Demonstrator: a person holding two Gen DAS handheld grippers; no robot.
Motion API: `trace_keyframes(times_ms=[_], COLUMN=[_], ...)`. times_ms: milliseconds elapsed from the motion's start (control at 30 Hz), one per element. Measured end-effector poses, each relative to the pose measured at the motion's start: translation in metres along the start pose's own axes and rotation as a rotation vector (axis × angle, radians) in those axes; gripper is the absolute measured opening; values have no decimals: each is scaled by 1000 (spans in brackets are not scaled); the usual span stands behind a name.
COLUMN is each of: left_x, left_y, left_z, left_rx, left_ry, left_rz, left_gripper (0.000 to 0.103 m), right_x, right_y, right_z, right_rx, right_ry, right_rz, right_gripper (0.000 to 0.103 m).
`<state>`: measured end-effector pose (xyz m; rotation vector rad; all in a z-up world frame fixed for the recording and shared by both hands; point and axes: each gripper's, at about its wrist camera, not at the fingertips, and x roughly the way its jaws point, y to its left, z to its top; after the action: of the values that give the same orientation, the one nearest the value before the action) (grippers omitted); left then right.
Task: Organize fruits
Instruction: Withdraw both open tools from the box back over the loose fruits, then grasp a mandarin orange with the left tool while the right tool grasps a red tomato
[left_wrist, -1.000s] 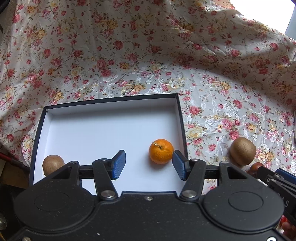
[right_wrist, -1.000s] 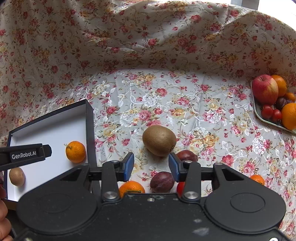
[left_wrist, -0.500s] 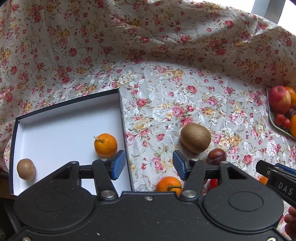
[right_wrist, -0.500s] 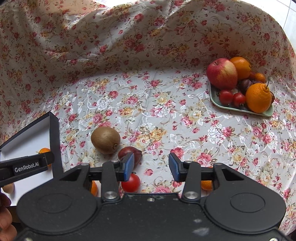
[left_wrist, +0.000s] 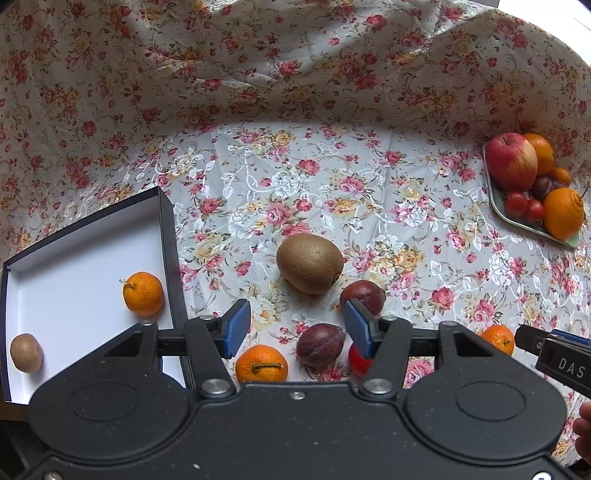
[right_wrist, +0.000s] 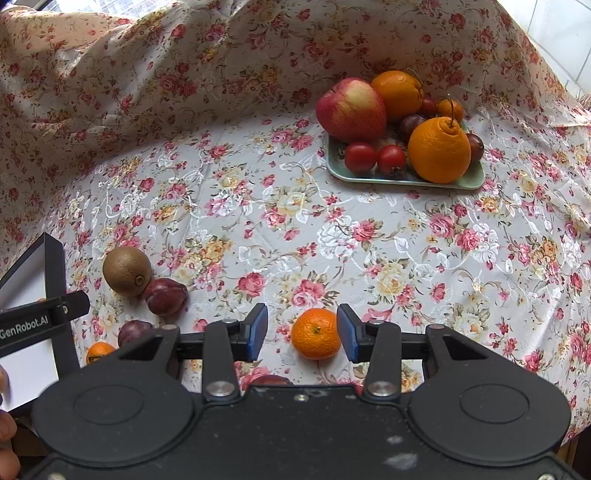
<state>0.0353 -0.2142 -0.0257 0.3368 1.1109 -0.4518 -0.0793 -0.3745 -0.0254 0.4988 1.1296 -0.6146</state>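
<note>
Both tongs gape empty: left tongs (left_wrist: 297, 326) beside the box (left_wrist: 168, 236) edge, right tongs (right_wrist: 302, 332) astride a mandarin (right_wrist: 316, 334); bare tabletop (right_wrist: 295, 229) beyond.

In the left wrist view, the white letters "DAS" stand on the black body of the right gripper (left_wrist: 554, 354) at the right edge, the word cut off there. In the right wrist view, "GenRobot.AI" reads in white on the black finger of the left gripper (right_wrist: 40, 317).
</note>
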Motion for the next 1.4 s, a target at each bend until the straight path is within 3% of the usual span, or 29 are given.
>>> trace_keyframes(times_ms=[400,733,1133,1400], left_x=[12,15,9,12], left_y=[-18,-4,20,32], left_z=[-12,-18,-32,-36], left_rx=[90,62,-7,-32], left_ry=[52,104,117,118], left_rz=[-16,-46,-95,-82], left_gripper=[62,62,62,62], right_x=[8,14,8,3], right_y=[-48,-50,-46,-42], right_z=[-7,-17,-39,-46], right_rx=[74,122,116,117], right_ry=[59,143,143,136], right_rz=[-20,52,37,40], right_gripper=[45,45,45,45])
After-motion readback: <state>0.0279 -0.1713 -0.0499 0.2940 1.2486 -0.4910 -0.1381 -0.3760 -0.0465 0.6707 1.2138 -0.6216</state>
